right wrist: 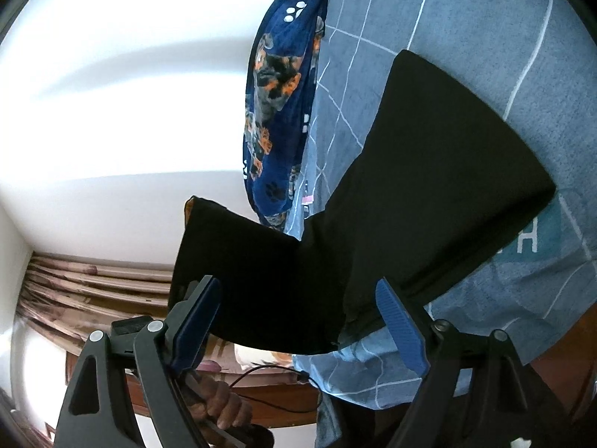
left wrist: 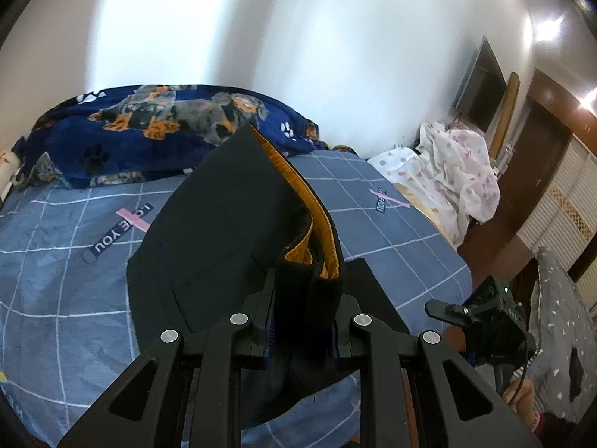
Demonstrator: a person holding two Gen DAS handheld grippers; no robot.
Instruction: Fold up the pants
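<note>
Pants [left wrist: 224, 231], one black pair: left gripper [left wrist: 302, 321] jaws clamp them, right gripper [right wrist: 298, 321] jaws wide

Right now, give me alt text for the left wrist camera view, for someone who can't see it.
The left gripper is clamped on the waistband of black pants with an orange lining, lifting it above a blue checked bedsheet. A navy dog-print blanket lies behind; the right gripper shows at lower right.

The bed [left wrist: 74, 261] carries black pants [left wrist: 224, 231] and a blanket [left wrist: 149, 127].
</note>
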